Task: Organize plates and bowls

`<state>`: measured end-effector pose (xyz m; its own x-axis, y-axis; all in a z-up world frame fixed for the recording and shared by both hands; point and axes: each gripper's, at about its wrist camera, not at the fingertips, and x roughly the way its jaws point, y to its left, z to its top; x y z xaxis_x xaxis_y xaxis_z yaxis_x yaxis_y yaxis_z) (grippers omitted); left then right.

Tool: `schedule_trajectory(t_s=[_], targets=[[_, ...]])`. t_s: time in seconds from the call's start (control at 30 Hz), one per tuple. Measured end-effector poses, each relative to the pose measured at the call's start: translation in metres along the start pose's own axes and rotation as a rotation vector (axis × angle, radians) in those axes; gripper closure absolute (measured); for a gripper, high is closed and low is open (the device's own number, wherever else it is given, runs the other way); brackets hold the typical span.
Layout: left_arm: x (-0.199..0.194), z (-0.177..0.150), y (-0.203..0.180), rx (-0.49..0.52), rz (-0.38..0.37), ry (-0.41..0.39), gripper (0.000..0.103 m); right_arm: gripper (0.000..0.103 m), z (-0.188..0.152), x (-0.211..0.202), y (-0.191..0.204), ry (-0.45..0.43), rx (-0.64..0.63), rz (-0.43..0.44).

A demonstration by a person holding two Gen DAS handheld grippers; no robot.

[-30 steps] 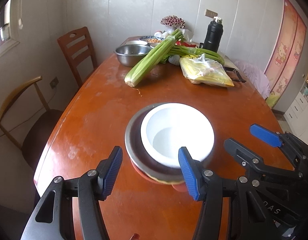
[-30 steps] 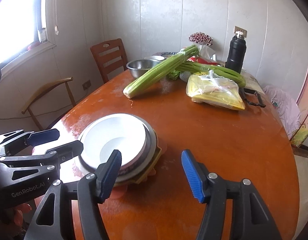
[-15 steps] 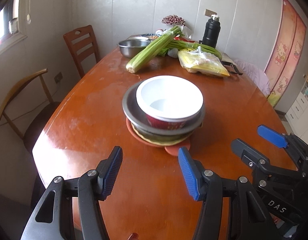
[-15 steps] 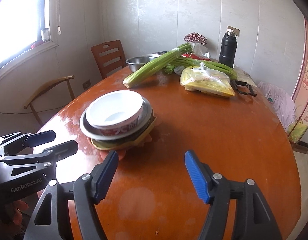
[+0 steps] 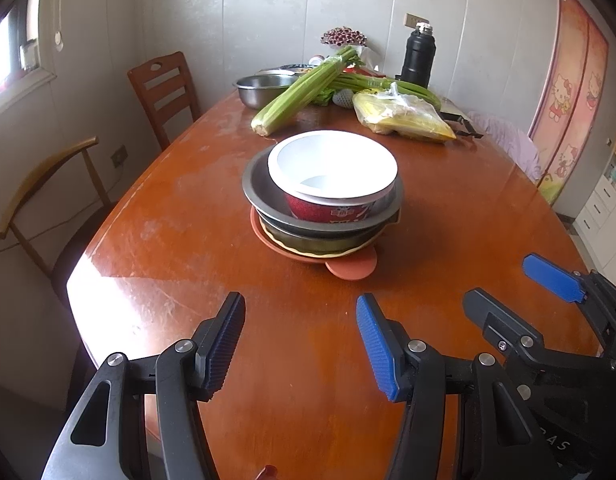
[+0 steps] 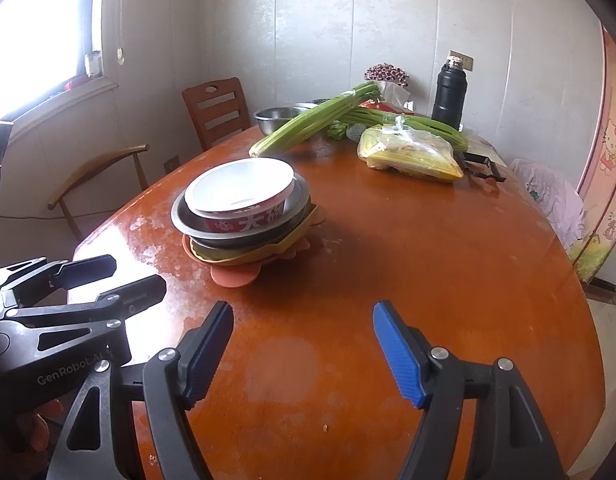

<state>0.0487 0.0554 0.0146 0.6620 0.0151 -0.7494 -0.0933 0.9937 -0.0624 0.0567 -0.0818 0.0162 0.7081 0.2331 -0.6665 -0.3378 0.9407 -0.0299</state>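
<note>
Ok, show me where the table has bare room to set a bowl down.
Bare table lies right of the stacked bowls, from the corn bag to the near edge. Bare too between the stack and the left gripper. The far end is crowded: celery, steel basin, flask.

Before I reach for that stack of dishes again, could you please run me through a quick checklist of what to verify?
1. Left tool empty, apart from the stack: ok.
2. Right tool empty, jaws opening: ok.
3. Red bowl seated level in the steel pan: ok.
4. Bowl empty: ok.
5. Dishes under the pan square on the orange plate: cannot tell.
6. Celery apart from the stack: ok.
</note>
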Motion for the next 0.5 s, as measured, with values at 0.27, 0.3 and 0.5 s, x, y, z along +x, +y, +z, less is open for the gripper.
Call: schedule_trajectory(t_s=[0.27, 0.3, 0.5], targets=[[-0.0004, -0.0031, 0.0006, -0.006, -0.009, 0.003, 0.043, 0.027, -0.0031, -0.0033, -0.0015, -0.001, 0.004, -0.017], [-0.0005, -0.0024, 0.0004, -0.006, -0.006, 0.002, 0.043, 0.027, -0.0031, -0.0032, -0.0019, -0.001, 0.005, -0.017], [0.0, -0.0023, 0.0016, -0.004, 0.006, 0.0, 0.043, 0.027, -0.0035, -0.0029, -0.002, 0.0, 0.007, -0.021]])
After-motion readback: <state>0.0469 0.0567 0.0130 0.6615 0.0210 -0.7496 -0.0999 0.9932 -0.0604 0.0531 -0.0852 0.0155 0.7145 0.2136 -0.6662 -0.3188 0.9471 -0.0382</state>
